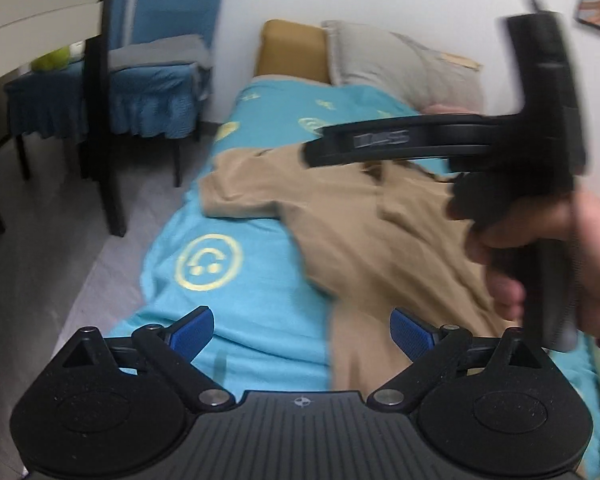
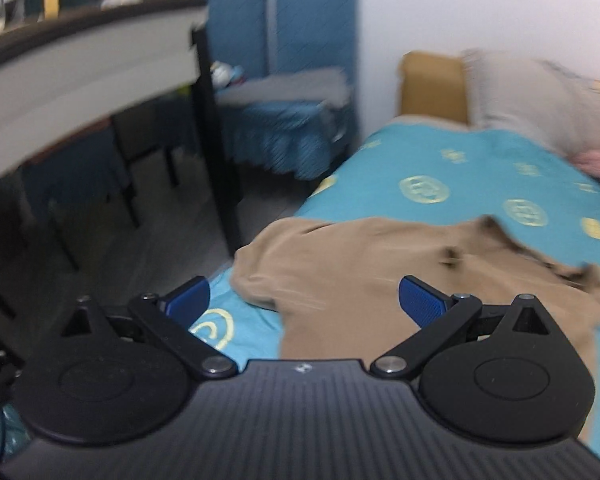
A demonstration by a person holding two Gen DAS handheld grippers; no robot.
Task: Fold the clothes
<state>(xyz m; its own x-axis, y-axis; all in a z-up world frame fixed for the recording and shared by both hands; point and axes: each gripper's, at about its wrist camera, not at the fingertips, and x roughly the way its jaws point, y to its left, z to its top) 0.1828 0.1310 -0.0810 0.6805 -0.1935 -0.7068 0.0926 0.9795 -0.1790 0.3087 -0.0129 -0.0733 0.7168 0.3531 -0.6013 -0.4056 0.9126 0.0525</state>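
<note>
tan garment [image 1: 364, 232] lies crumpled on the turquoise bedspread [image 1: 236, 280], at about 12 o'clock from both grippers. left gripper [image 1: 302, 332] jaws spread, holding nothing. right gripper [image 2: 304, 302] jaws likewise spread and empty, gripped by a hand [image 1: 540, 248].

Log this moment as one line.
left tool open | right tool open | tan shirt crumpled on bed, unheld
</note>
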